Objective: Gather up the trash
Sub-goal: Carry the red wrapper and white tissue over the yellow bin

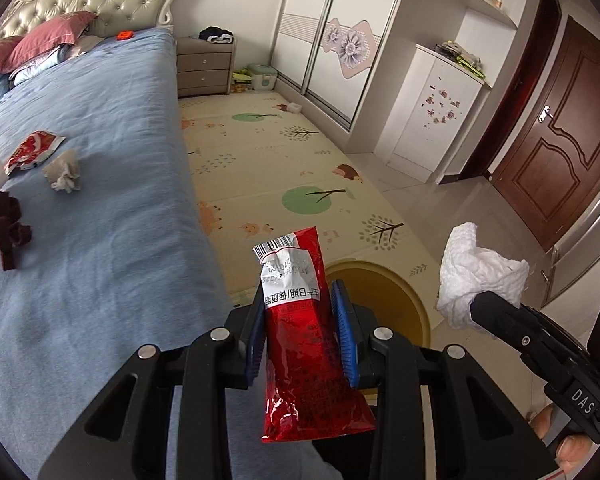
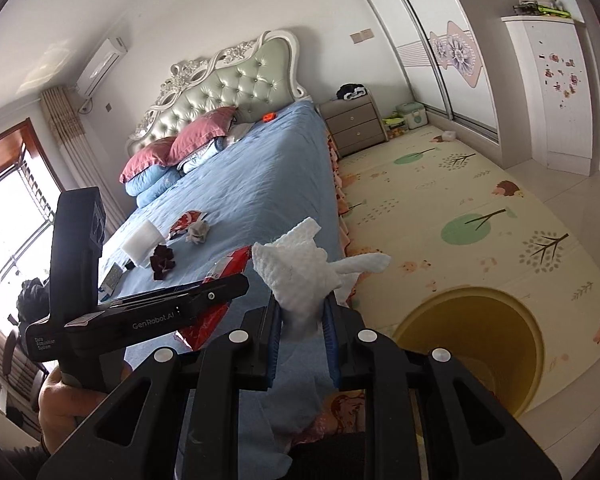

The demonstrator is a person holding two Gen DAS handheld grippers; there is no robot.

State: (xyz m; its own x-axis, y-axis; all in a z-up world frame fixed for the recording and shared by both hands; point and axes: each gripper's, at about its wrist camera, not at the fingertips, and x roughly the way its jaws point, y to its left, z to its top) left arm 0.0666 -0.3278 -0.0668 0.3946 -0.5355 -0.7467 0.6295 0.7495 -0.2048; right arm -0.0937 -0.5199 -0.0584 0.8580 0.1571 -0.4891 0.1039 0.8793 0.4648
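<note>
The left tool (image 1: 300, 320) was clamped on a red snack wrapper (image 1: 304, 332), its blue pads pressing the packet from both sides while the printed white end stood up above the fingers. The right tool (image 2: 302, 328) was closed on a crumpled white paper towel (image 2: 300, 276), which bunched out above its pads; from the left wrist view the same towel (image 1: 476, 276) showed at the tip of the right tool (image 1: 484, 308), off to the right of the wrapper. Both tools hung beside the edge of the bed (image 1: 92, 208), over the patterned floor mat (image 1: 300, 152). A yellow bin (image 2: 472, 344) stood open on the mat just beyond and below the tools, close to the bedside; in the left wrist view its rim (image 1: 412, 296) lay between the two tools.

More trash lay on the blue bedspread, well apart from the tools: a torn red-and-white wrapper (image 1: 32, 152), a wadded tissue (image 1: 64, 172) just beside it, dark maroon scraps (image 1: 10, 228) nearer the camera, and a white block (image 2: 140, 244) touching none of them clearly. A hand (image 2: 68, 396) gripped the left tool's handle.
</note>
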